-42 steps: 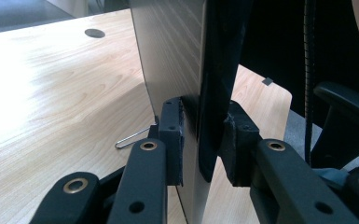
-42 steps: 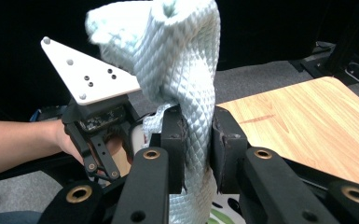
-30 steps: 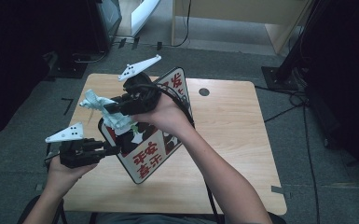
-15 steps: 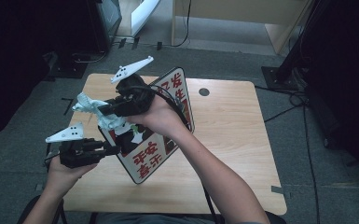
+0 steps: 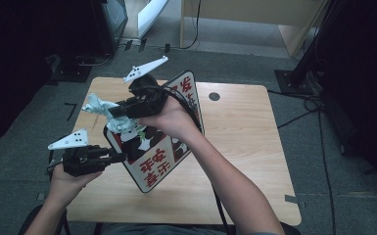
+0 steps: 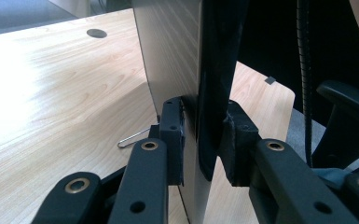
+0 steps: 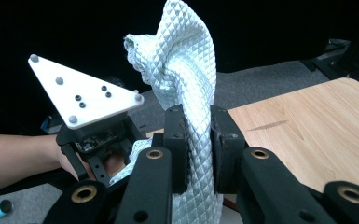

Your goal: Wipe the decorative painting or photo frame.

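High view: left claw (image 5: 120, 156) holds the lower left edge of the sign board (image 5: 159, 147), which stands tilted on the surface (image 5: 245, 147). Right claw (image 5: 111, 111) is up at the board's top left corner with the pale cloth (image 5: 108, 113) in it.

Left claw view adds the grip detail: claw (image 6: 200, 140) clamped on the board's thin edge (image 6: 177, 60), one jaw on the pale back, one on the dark front. A small metal clip (image 6: 133, 138) lies on the wood behind it, which I can't make out from above.

Right claw view: claw (image 7: 196, 135) pinched shut on the quilted cloth (image 7: 186, 70), the cloth twisting up above the jaws. Left claw's white triangular plate (image 7: 81, 93) sits just beyond, and a hand (image 7: 70, 161) under it.

Surface: light wood, rounded corners, dark round cable hole (image 5: 214, 96) near the far edge. Room: grey carpet floor (image 5: 235, 63), cables (image 5: 318, 112) at right, dark stands at left and right.

Versus a second ago: cloth and right claw have shifted left and up along the board's top corner. Left claw and board are in the same spot.
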`<action>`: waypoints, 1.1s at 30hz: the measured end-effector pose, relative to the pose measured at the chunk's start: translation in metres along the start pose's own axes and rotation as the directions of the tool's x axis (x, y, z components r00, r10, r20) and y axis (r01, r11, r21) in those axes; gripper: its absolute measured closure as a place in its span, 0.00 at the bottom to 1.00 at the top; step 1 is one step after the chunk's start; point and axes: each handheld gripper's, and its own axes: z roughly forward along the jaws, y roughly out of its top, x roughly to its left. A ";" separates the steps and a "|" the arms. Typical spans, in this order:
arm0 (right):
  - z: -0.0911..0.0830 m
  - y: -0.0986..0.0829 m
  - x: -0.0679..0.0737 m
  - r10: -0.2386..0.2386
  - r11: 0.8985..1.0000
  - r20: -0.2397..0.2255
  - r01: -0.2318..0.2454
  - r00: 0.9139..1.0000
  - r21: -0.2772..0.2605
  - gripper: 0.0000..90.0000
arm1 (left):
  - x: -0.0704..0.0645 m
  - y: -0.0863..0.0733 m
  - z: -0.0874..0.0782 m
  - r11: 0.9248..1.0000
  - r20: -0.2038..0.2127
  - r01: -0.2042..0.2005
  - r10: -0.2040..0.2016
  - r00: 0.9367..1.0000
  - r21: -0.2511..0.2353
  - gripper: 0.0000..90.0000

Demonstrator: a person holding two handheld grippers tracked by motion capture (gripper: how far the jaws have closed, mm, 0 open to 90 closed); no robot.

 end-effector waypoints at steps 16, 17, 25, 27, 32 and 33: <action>-0.014 -0.005 -0.021 0.031 0.999 0.026 -0.030 0.999 -0.024 0.88 | 0.000 0.000 0.000 1.000 0.004 0.005 -0.005 1.000 -0.001 0.82; -0.015 -0.006 -0.022 0.030 0.999 0.029 -0.029 0.999 -0.025 0.88 | 0.000 0.000 0.000 1.000 0.004 0.005 -0.005 1.000 -0.001 0.82; -0.022 -0.007 -0.030 0.040 0.999 0.052 -0.038 0.998 -0.030 0.88 | 0.001 0.000 0.000 1.000 0.005 0.006 -0.006 1.000 -0.002 0.82; -0.024 -0.008 -0.032 0.039 0.999 0.058 -0.037 0.998 -0.030 0.88 | 0.001 0.000 0.000 1.000 0.005 0.005 -0.005 1.000 -0.001 0.82; -0.027 -0.009 -0.037 0.041 0.999 0.068 -0.039 0.997 -0.035 0.88 | 0.001 0.000 0.000 1.000 0.004 0.006 -0.006 1.000 -0.001 0.82; -0.028 -0.009 -0.038 0.044 0.998 0.070 -0.042 0.997 -0.036 0.88 | 0.001 0.000 0.000 1.000 0.004 0.006 -0.006 1.000 -0.001 0.82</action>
